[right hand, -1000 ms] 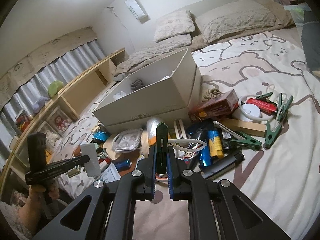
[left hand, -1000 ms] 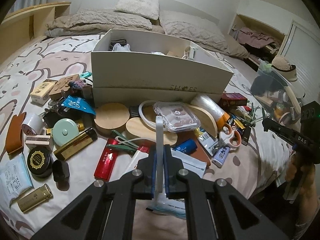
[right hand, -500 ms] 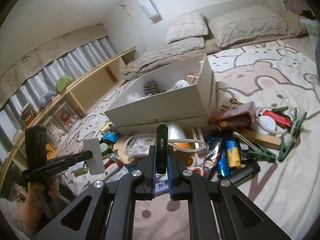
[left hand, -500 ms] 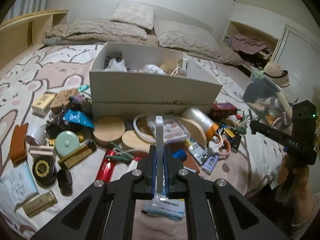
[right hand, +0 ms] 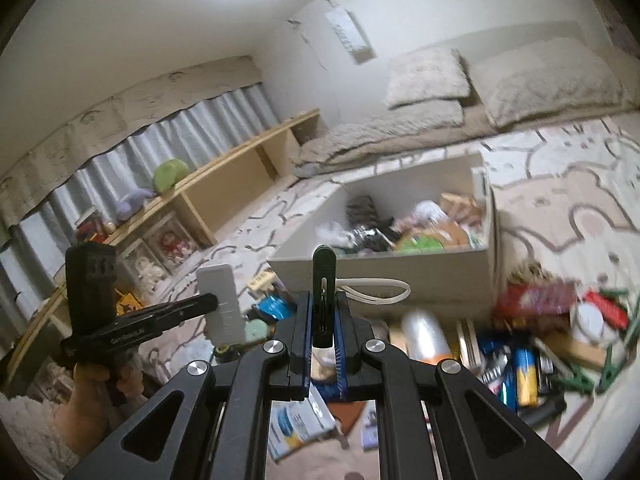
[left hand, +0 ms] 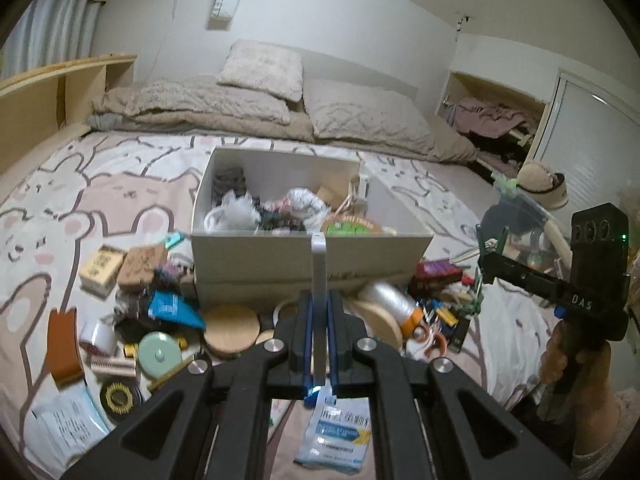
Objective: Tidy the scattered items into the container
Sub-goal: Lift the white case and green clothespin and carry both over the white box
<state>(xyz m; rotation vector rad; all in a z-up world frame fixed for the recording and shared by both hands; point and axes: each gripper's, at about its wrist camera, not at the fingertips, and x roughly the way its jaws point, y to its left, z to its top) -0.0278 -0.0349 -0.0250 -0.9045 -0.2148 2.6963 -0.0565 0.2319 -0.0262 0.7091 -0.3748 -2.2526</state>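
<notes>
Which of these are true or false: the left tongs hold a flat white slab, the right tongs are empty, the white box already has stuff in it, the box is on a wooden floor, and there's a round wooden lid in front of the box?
1. The left tongs hold a flat white slab. True.
2. The right tongs are empty. False: they are shut on a dark green clip that stands upright between the pads.
3. The white box already has things in it. True.
4. The box stands on a wooden floor. False: it stands on a bed with a bear-patterned cover.
5. A round wooden lid lies in front of the box. True.
</notes>
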